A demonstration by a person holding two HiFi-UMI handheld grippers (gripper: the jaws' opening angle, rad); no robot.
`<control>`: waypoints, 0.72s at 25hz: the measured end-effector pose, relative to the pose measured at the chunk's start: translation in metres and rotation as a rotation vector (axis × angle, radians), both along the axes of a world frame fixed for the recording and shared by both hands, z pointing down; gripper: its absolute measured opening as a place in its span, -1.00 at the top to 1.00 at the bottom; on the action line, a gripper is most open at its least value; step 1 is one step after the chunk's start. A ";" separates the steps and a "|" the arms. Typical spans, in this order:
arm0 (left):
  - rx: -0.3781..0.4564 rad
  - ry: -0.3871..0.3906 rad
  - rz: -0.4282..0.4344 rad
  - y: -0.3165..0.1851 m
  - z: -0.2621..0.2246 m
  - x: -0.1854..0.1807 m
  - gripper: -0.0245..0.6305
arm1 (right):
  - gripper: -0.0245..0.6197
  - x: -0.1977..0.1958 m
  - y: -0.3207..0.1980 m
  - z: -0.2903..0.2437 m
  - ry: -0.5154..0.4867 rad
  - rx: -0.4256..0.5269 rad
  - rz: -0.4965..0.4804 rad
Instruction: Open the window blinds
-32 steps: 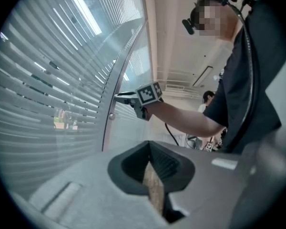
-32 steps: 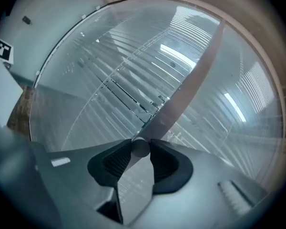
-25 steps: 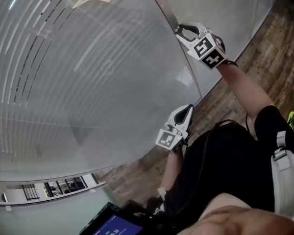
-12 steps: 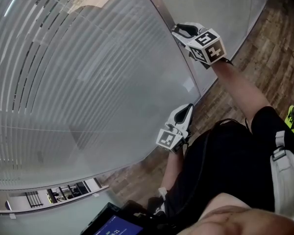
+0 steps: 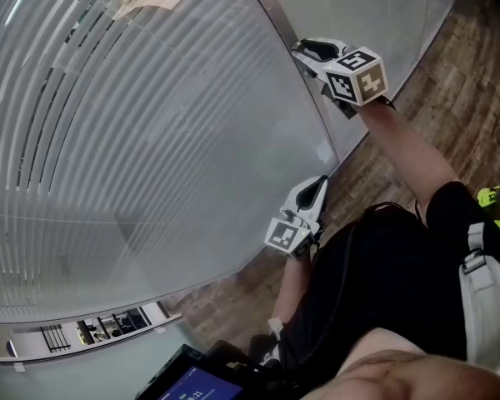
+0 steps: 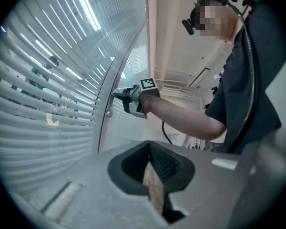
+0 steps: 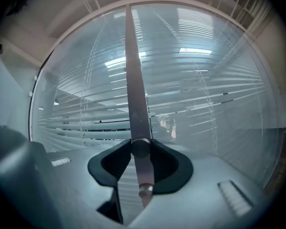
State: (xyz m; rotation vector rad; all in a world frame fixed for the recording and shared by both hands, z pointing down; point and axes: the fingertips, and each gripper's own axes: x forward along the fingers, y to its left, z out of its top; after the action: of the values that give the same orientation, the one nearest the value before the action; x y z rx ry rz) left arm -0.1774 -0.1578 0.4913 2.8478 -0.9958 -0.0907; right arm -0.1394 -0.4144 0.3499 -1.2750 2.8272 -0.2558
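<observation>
At the glass wall: knob gripped, blinds only partly open.
Near my waist, my left gripper (image 5: pixel 320 183) idles, jaws together on nothing. Farther out, my right gripper (image 5: pixel 307 51) is clamped on the tilt knob (image 7: pixel 140 147) of the metal post (image 7: pixel 133 70). Beyond, the blinds (image 5: pixel 150 140) show gaps at far left. The rest look closed, so I judge more turning remains.
</observation>
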 end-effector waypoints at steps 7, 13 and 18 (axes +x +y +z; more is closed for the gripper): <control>-0.027 0.002 -0.006 0.001 -0.004 -0.001 0.92 | 0.51 -0.009 -0.001 -0.003 0.027 0.019 -0.020; -0.041 0.002 -0.020 0.000 -0.001 0.004 0.92 | 0.44 -0.008 0.000 -0.006 0.069 0.074 -0.039; -0.070 -0.005 -0.024 0.000 -0.004 0.010 0.92 | 0.26 -0.007 0.011 -0.009 0.256 0.232 -0.068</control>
State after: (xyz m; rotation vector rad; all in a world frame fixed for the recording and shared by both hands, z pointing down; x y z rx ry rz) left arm -0.1677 -0.1582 0.4869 2.7749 -1.0129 -0.0505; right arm -0.1464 -0.4038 0.3409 -1.2437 2.9976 0.2472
